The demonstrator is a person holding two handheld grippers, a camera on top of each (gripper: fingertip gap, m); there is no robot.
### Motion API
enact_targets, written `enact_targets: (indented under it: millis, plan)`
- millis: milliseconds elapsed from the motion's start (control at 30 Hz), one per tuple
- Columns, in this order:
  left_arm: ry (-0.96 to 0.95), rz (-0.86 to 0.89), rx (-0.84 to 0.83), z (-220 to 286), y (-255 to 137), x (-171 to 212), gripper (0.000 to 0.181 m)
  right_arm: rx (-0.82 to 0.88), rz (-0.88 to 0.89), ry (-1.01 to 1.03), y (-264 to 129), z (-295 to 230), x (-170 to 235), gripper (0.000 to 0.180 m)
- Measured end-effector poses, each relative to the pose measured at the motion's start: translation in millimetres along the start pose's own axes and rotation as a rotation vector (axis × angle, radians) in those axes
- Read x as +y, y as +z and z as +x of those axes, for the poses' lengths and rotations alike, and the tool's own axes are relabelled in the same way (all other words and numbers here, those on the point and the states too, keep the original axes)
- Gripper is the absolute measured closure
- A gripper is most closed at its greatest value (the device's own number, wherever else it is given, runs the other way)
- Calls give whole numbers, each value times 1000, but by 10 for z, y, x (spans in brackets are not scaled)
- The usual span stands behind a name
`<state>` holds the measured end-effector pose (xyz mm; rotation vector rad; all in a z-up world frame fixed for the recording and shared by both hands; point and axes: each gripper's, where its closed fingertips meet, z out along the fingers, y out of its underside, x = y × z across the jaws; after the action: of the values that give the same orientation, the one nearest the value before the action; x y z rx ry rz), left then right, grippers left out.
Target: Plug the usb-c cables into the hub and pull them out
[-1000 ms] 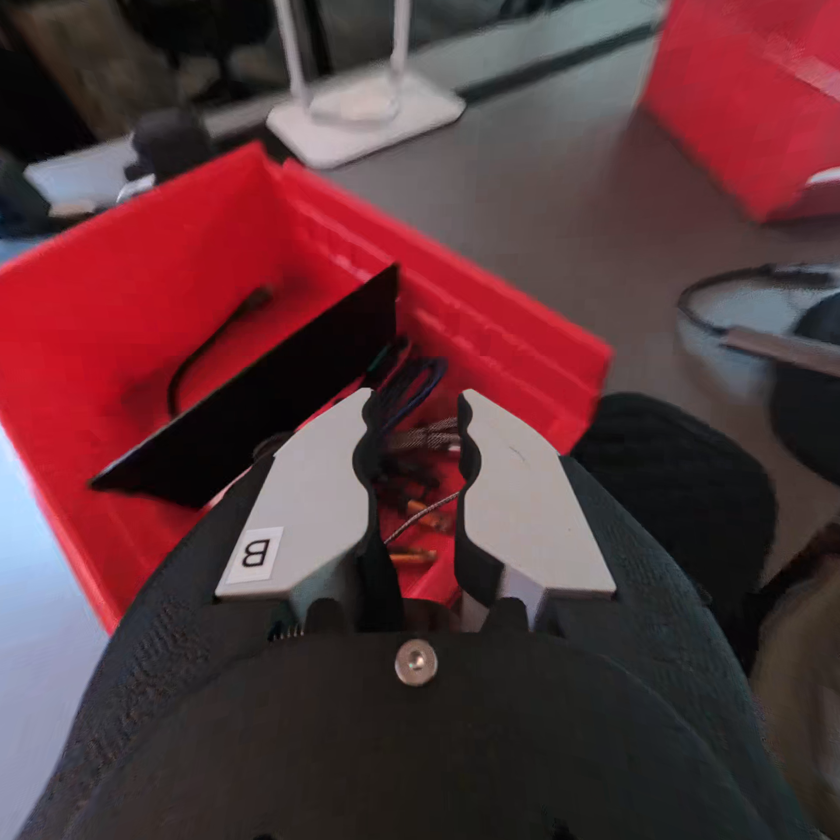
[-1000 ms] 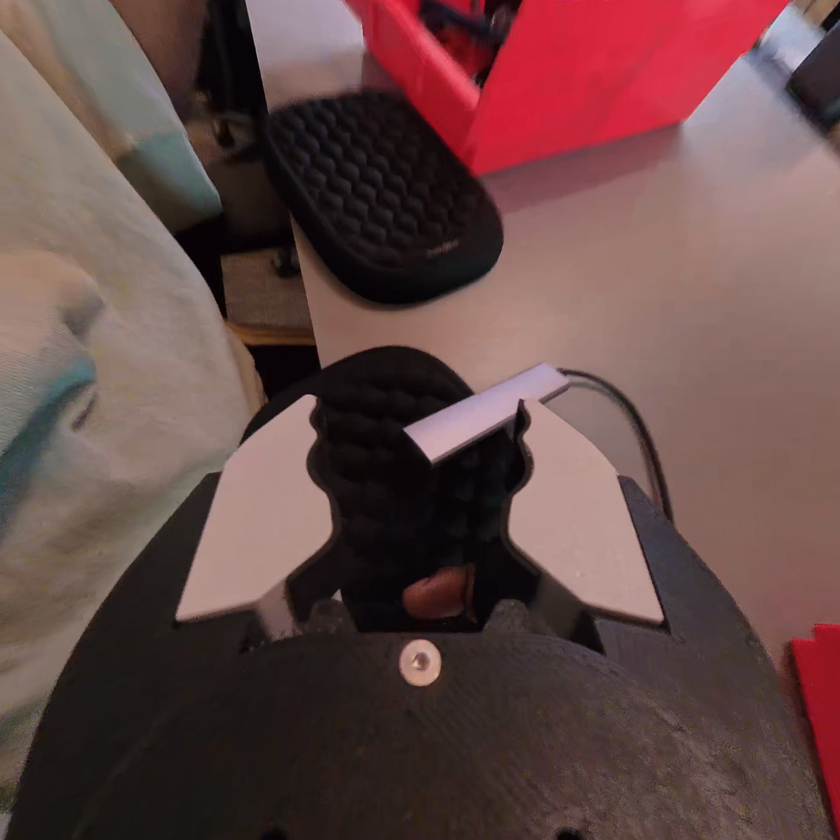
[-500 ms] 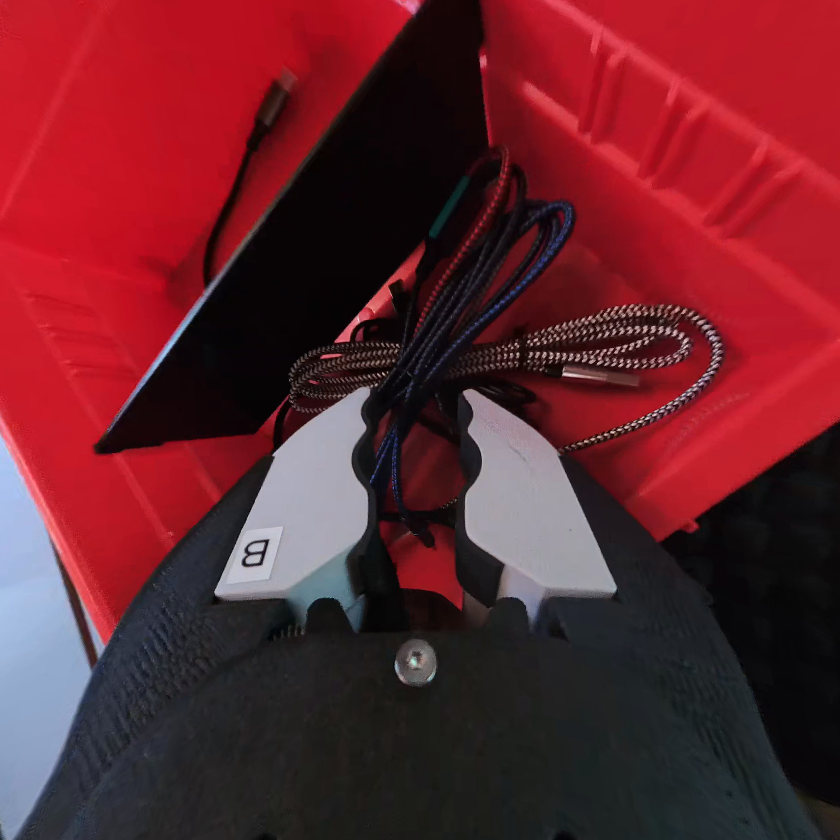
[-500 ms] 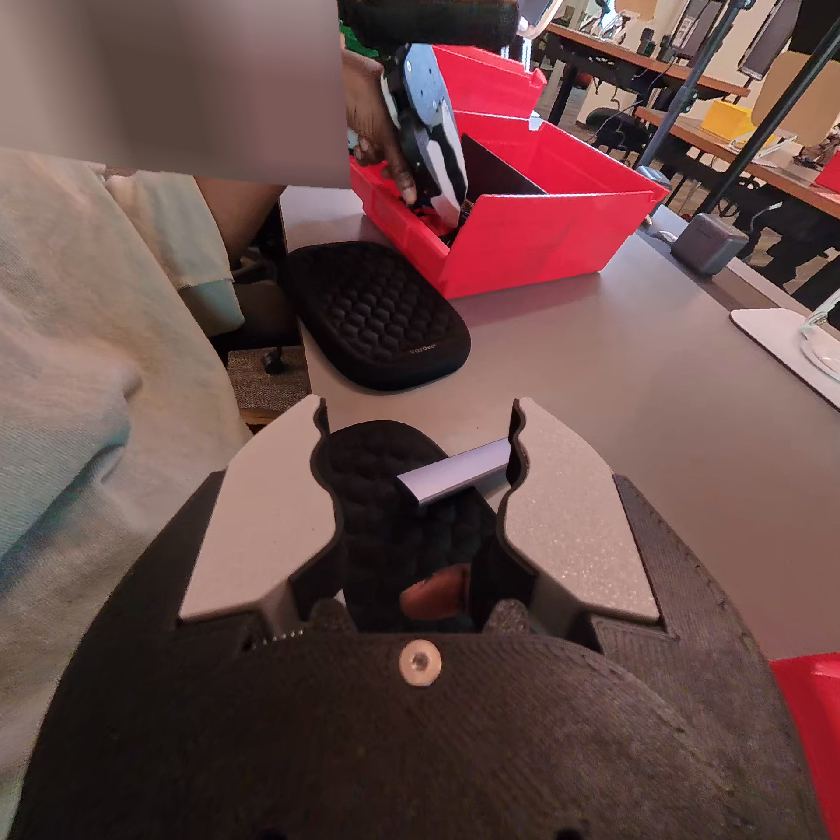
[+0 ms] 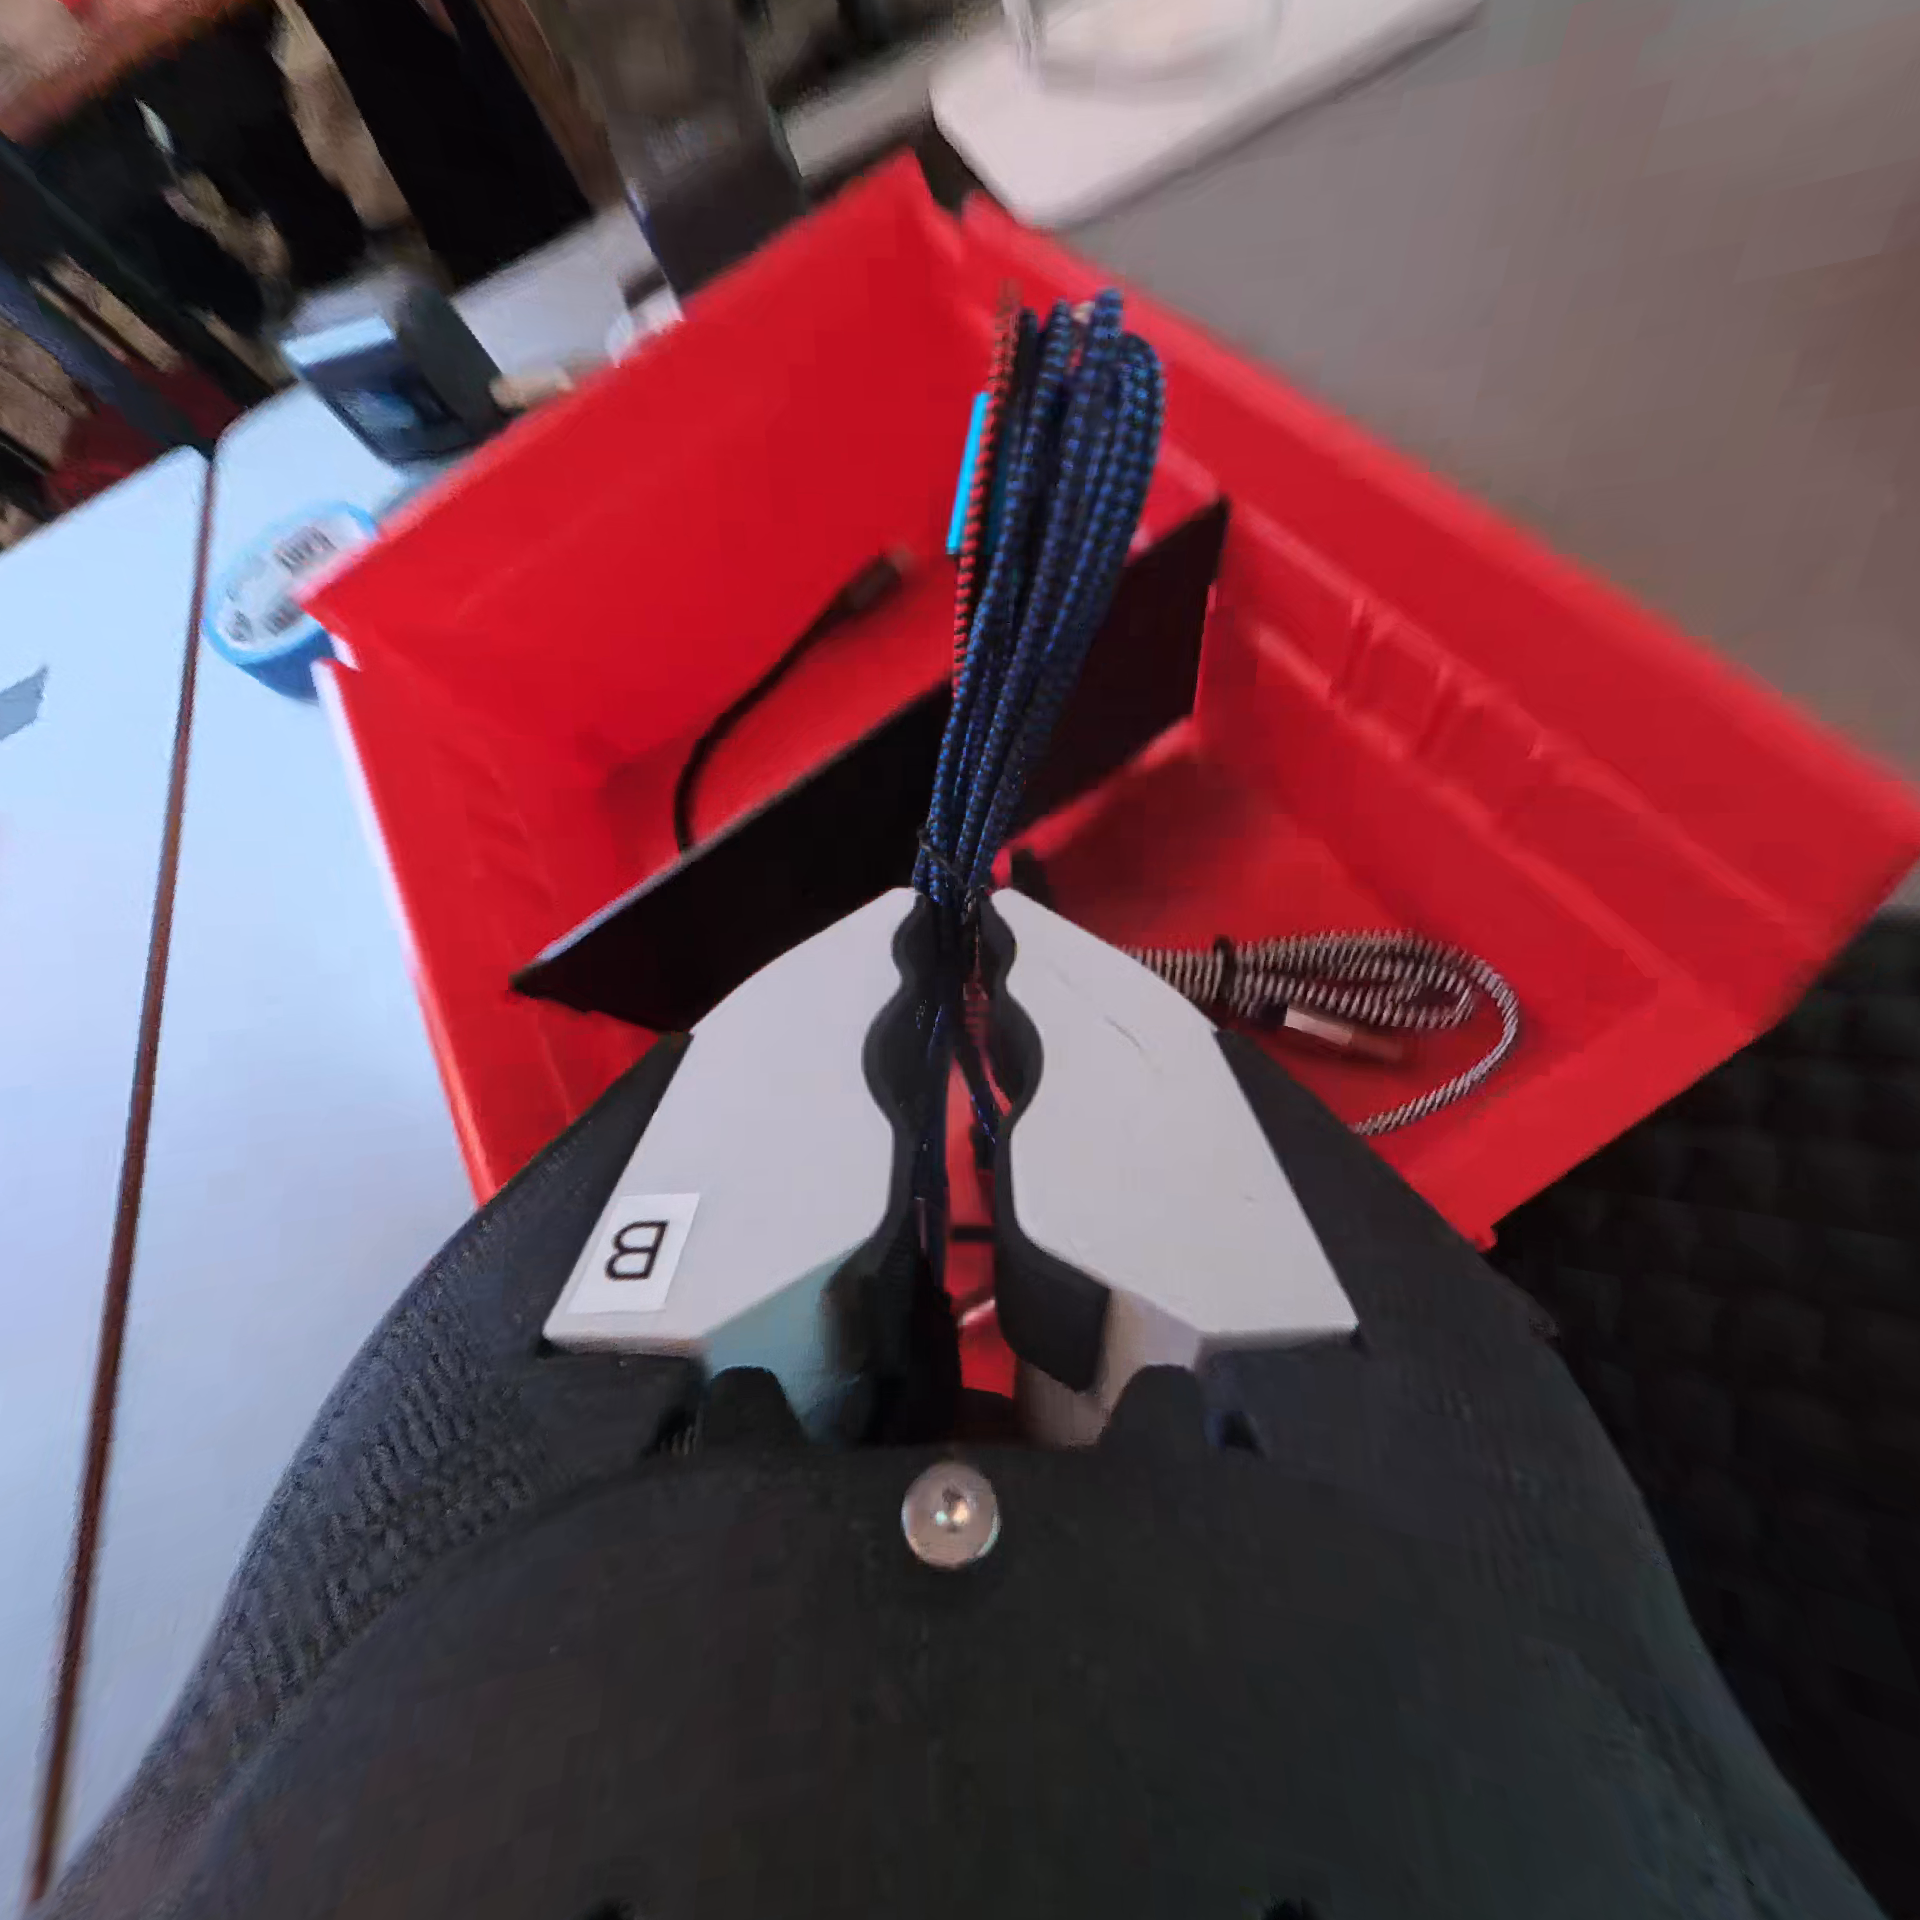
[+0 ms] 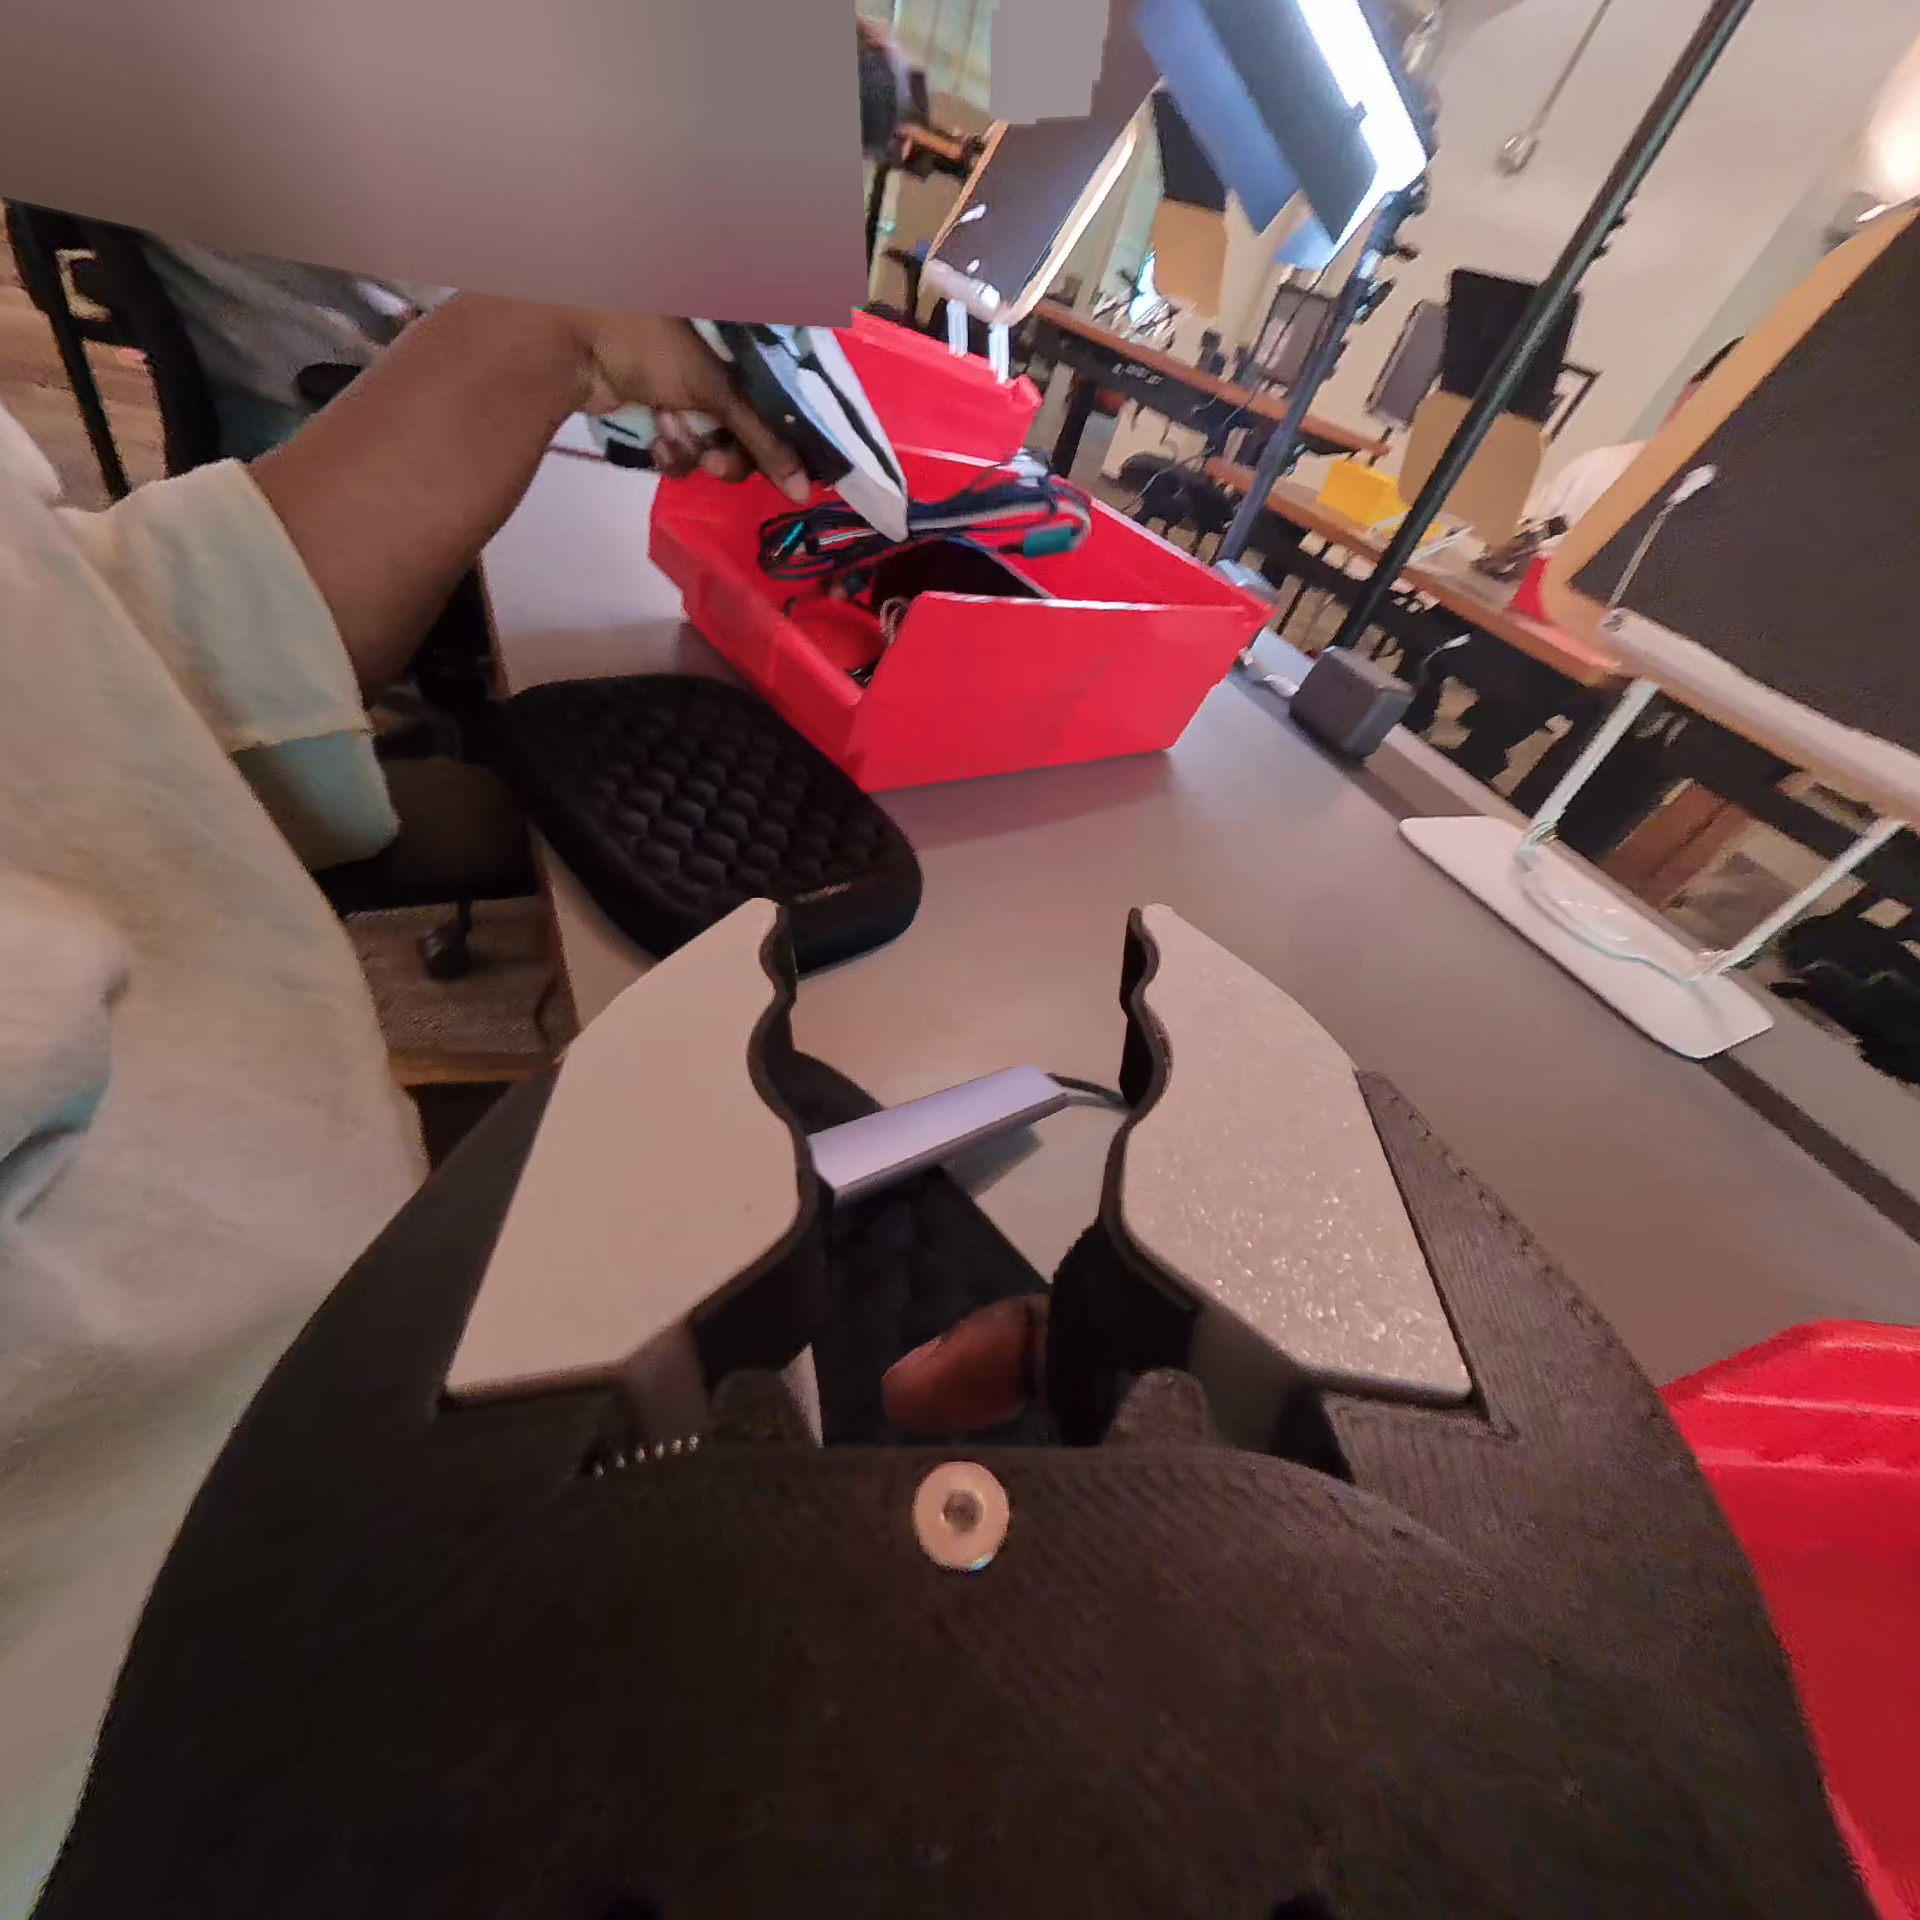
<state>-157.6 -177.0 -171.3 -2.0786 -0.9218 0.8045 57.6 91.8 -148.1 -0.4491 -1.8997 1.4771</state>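
Pinching blue cable bundle [image 5: 1039,582], left claw [image 5: 951,914] closed, right claw [image 6: 951,925] agape

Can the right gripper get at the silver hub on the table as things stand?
Probably yes. The right gripper is open and empty, and the silver hub lies just ahead between its jaws, one end on a black pad. Nothing blocks the way; the left gripper is off at the red bin.

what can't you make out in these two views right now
- Hub ports: right wrist view, its near end hidden behind the right gripper finger.
- Blue cable bundle plugs: left wrist view, lower strands hidden between the left gripper fingers.
- Far desks: left wrist view, motion blurred.
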Motion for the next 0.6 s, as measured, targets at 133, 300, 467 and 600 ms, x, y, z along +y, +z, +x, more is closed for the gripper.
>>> enact_targets:
  millis: [133,300,467,600]
  plan:
    - [-132,216,22,-92,-184,-276,172,69,24,9,-57,127,-56,125]
    - [-162,365,-11,-177,-354,-473,172,145,-8,-4,-79,233,-34,131]
    - [-225,629,82,-75,-671,-842,173,151,-30,-7,-23,226,-10,132]
    - [-396,898,403,169,-999,-1172,172,149,-31,-1,32,218,4,133]
